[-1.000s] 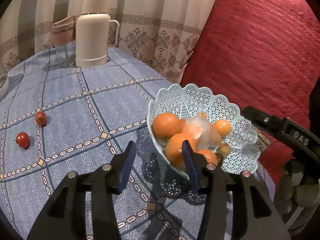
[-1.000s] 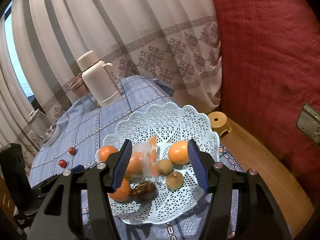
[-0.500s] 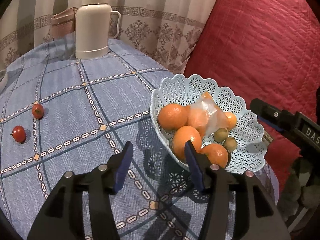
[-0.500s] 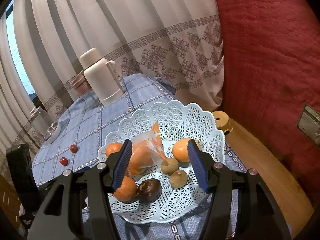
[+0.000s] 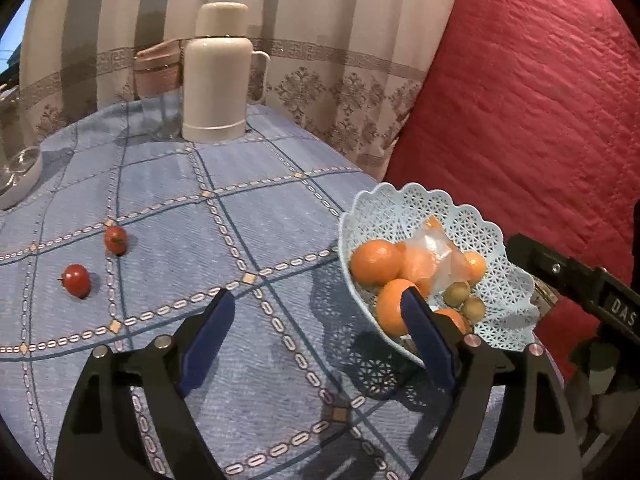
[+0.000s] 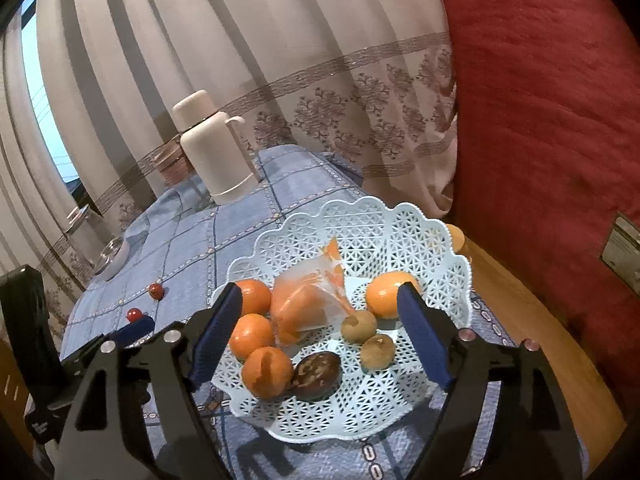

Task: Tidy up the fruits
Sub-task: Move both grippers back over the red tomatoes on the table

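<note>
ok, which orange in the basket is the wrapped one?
The middle one, under the clear plastic bag in the basket. The other oranges around it, such as the far-right one, are bare.

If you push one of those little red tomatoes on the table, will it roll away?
Probably. The nearer tomato looks round and smooth, and it sits loose on the flat tablecloth, so a nudge would likely send it rolling. It also looks small and thin-skinned, so a hard squeeze might squash it.
</note>
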The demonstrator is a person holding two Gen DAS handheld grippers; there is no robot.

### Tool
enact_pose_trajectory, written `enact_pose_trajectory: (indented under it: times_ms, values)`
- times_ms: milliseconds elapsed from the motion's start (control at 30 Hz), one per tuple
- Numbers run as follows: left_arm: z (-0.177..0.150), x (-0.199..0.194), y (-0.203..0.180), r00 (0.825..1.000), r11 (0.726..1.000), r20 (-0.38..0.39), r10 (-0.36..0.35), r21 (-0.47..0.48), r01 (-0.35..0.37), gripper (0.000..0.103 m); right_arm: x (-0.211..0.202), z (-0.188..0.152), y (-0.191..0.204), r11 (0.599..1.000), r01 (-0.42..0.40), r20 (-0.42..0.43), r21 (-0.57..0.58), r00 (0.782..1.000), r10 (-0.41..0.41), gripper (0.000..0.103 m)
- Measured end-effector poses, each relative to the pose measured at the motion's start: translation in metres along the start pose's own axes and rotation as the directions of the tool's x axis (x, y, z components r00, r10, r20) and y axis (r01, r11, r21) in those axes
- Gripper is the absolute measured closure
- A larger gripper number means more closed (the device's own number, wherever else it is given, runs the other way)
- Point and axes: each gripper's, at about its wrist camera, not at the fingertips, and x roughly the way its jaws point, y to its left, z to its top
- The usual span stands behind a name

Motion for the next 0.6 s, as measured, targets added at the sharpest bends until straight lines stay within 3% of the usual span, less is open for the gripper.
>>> enact_pose_trajectory:
  times_ms: [167,400,600]
  values:
    - [0.001,-0.006,0.007,1.000,1.000,0.016,0.024,-0.007,-0.024,0.017,-0.001,-0.003,0.008,1.000,-0.017,0.006,-0.017,1.000,0.017,0.021]
    - [0.000,-0.015,0.020,0.996,0.997,0.043,0.072,-0.008,-0.072,0.011,-0.009,-0.006,0.019,0.998,-0.061,0.076,-0.023,0.995,0.063,0.007]
    - [-0.001,-0.021,0.036,0.993,0.994,0.051,0.105,-0.026,-0.104,0.011,-0.003,-0.008,0.031,0.996,-0.087,0.053,-0.022,0.995,0.088,0.007]
